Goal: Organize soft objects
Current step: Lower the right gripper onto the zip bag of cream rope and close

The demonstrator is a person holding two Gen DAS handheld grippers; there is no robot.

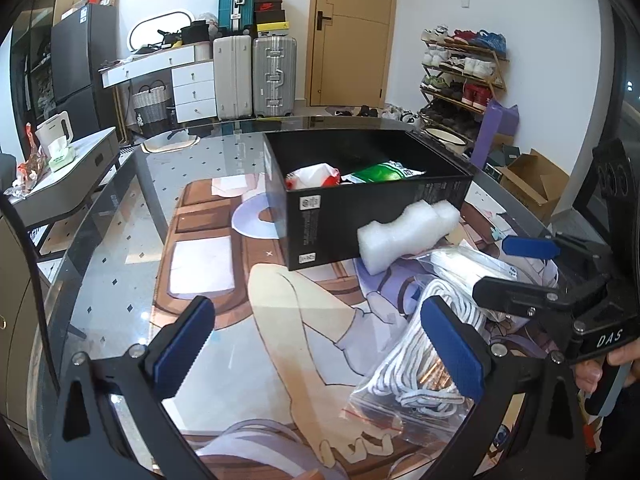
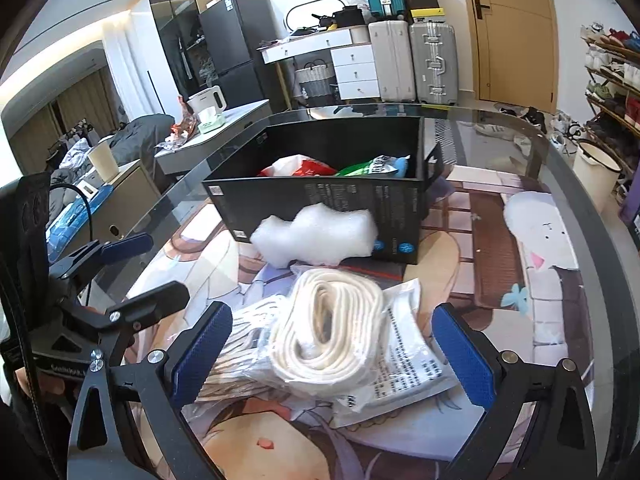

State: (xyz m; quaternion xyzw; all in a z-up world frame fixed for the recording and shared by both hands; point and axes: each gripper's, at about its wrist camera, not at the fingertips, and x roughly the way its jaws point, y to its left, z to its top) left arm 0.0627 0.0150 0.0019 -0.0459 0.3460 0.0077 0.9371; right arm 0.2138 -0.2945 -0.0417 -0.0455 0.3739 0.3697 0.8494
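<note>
A black open box stands on the glass table and holds a red-and-white packet and a green packet. A white foam piece lies against the box's front. Bagged white rope coils and a flat white printed bag lie near me. My left gripper is open and empty, just left of the rope bags. My right gripper is open, its fingers either side of the rope coil. Each gripper shows in the other's view.
The table has a printed mat under glass. A side table with a kettle stands left. Suitcases, a door and a shoe rack line the far wall. A cardboard box sits on the floor right.
</note>
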